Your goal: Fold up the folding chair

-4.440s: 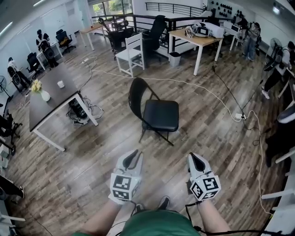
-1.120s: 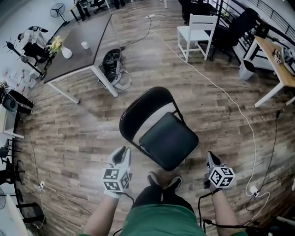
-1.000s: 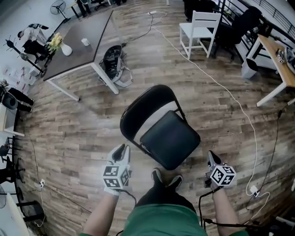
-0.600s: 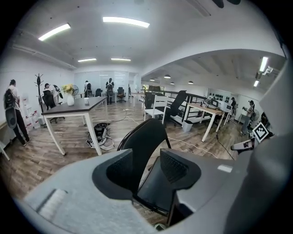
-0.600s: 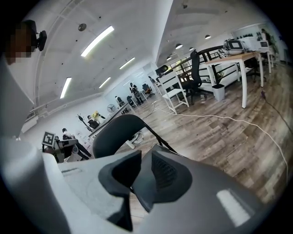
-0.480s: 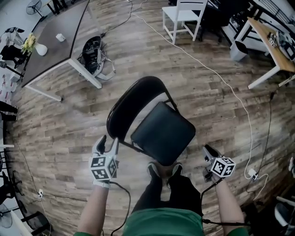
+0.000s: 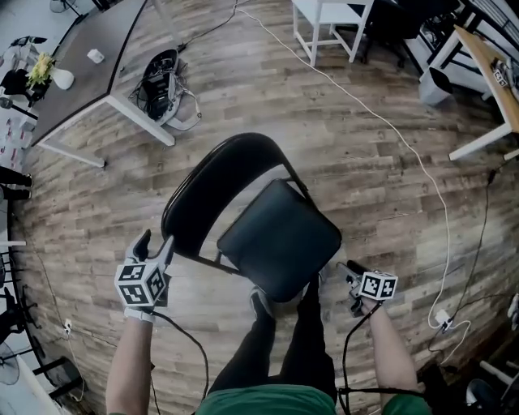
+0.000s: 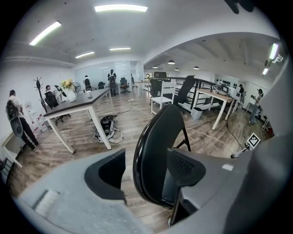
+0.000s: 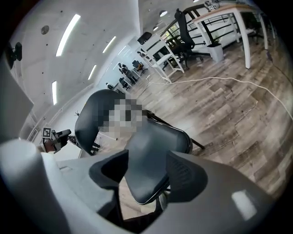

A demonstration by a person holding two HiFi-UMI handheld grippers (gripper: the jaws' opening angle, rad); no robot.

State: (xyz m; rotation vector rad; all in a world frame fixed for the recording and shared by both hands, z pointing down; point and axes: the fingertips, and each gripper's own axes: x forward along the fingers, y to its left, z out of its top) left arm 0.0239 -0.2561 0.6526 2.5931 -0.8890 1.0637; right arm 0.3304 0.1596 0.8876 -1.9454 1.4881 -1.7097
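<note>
Nearest, a person's legs [image 7: 280,357] in dark trousers, shoes [image 7: 261,304] tucked against the near edge of a black folding chair [image 7: 280,239]. At near left, left gripper [image 7: 154,243], jaws just opened wide, straddling the left rim of the backrest [image 8: 158,155] without pinching it. At near right, right gripper [image 7: 349,271], jaws just opened about halfway, aimed at the near right corner of the seat [image 9: 146,173], just beside it, gripping nothing. Chair unfolded, standing on the wood floor [image 7: 365,178] between the two grippers, seat flat, curved backrest toward far left. Beyond it, a white cable [image 7: 405,147] trailing across the floor to the right. Far left, a grey table [image 7: 81,89] with a bag [image 7: 162,77] beside its leg. Far centre, a white chair [image 7: 332,16]. Far right, a bin [image 7: 435,85] beside a wooden desk [image 7: 486,61].
</note>
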